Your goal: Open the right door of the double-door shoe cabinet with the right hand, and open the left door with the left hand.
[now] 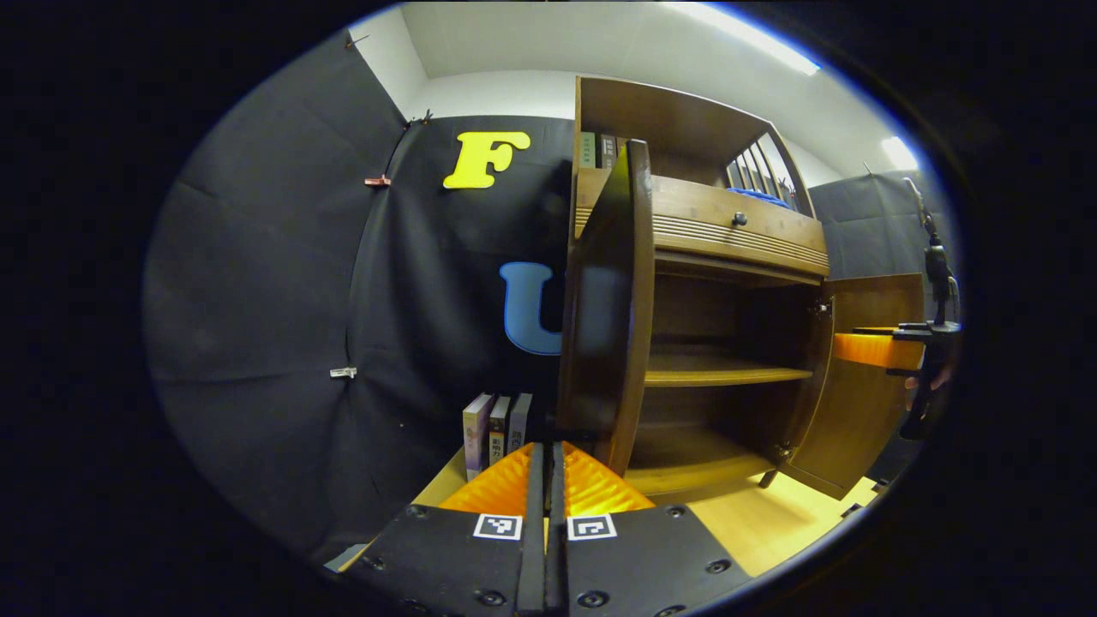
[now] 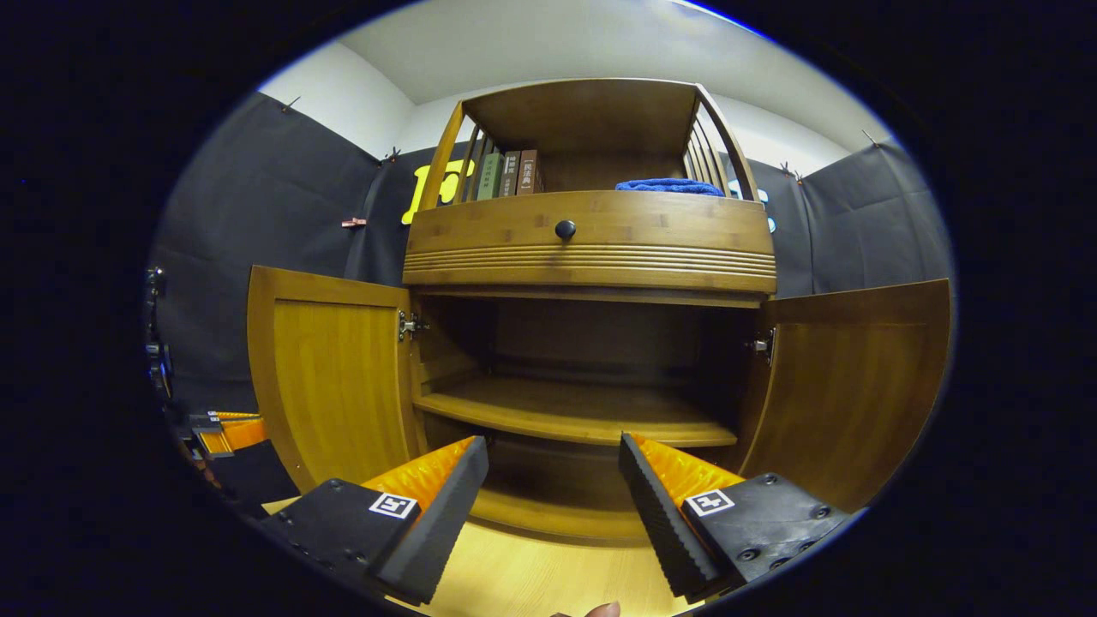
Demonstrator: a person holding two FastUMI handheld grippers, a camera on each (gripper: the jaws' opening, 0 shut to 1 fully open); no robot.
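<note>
Cabinet: double-door shoe cabinet [image 2: 591, 248], wood, dead ahead of my R jaws; both doors stand swung out, so task looks abt done.
Left door: left door [image 2: 330, 377] up-left of my R jaws in right gripper view; in left gripper view it's edge-on [image 1: 610, 300], just beyond & slightly right of my L tips.
Right door: right door [image 2: 848, 386] up-right of my R jaws, wide open, hinge showing at its inner edge.
Handling: I'd judge doors rigid, light-ish, swinging easy on hinges; smooth finish, so prob slippery. No door knob seen – best hold is the free vertical edge, pinched thin-wise.
L jaws: left gripper [image 1: 546, 480] fingers pressed together, nothing between; can't tell if tips touch door's bottom edge.
R jaws: right gripper [image 2: 553, 488] spread wide, holding nothing, pointing at lower shelf [image 2: 574, 416] w/ air all round.
Other: drawer knob [image 2: 565, 229] well above R jaws, blue cloth [image 2: 668, 185] & books [image 2: 506, 174] on top shelf – not my concern.
</note>
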